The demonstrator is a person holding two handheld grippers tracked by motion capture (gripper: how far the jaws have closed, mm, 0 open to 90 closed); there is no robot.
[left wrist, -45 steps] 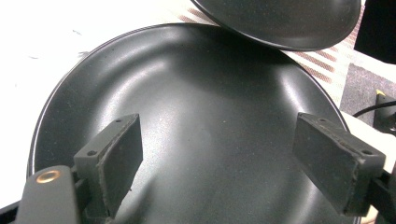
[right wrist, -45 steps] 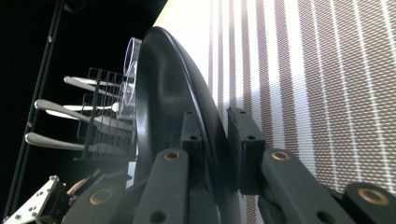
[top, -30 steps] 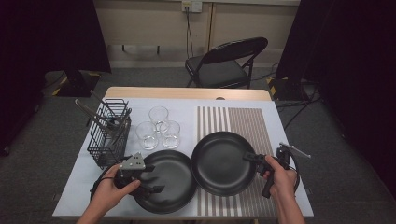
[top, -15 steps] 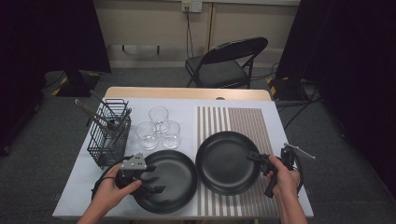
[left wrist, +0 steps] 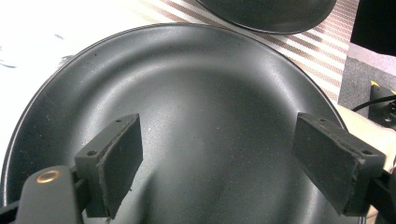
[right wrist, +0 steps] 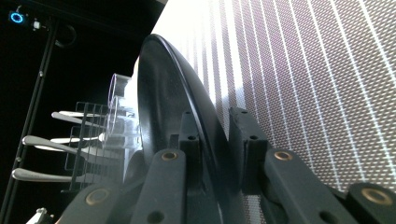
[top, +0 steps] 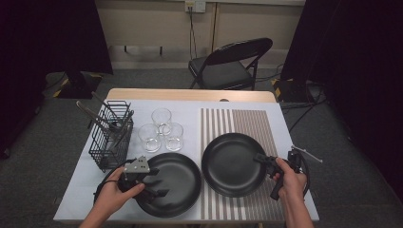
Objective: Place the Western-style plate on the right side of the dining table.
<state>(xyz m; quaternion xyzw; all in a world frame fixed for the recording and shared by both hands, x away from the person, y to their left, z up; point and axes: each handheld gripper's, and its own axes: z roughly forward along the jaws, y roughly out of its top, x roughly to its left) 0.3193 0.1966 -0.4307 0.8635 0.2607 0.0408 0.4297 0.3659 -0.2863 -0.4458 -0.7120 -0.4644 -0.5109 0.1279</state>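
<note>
Now right tongs (top: 260, 158) clamped on right black plate (top: 231, 164) rim, left tongs (top: 159, 187) wide.

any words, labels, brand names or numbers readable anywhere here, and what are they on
None: no readable text stands on anything here.
The two black plates are plain, with no brand or mark.
The striped mat has only stripes.
The three glasses and the wire basket carry no label.
The wall outlet is too small to read any marking.
</note>
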